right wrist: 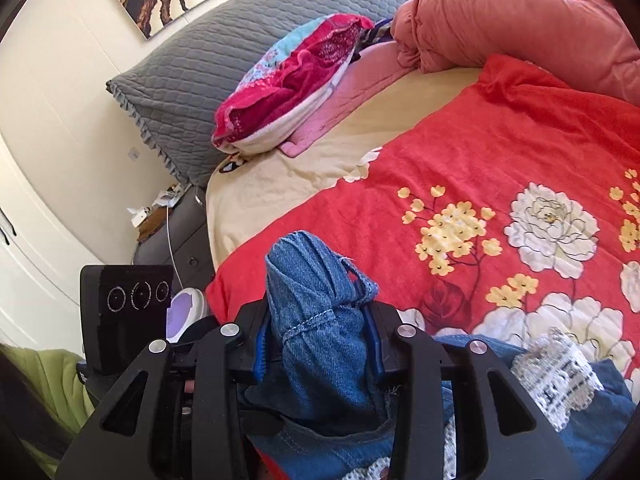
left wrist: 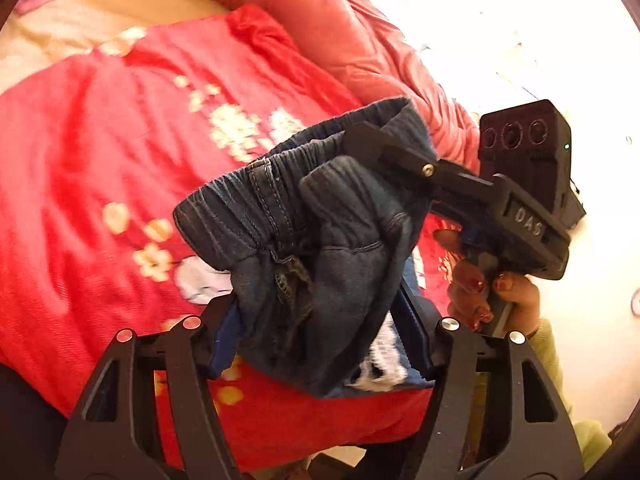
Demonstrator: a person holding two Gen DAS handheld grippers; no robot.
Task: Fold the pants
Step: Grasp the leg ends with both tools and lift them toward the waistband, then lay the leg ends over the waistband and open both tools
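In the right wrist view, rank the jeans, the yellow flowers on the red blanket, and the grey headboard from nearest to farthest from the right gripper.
1. Jeans, bunched in the right gripper.
2. Yellow flowers, right of centre on the red blanket.
3. Grey headboard, upper left, by the wall.

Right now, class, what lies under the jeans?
A red flowered blanket lies under the jeans. The bunched denim hides the part directly beneath.

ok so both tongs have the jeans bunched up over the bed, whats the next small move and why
Probably draw the two tongs apart to stretch the jeans flat above the red floral blanket. The left tongs and right tongs each pinch a crumpled wad of denim, close together, so nothing is laid out to fold yet.
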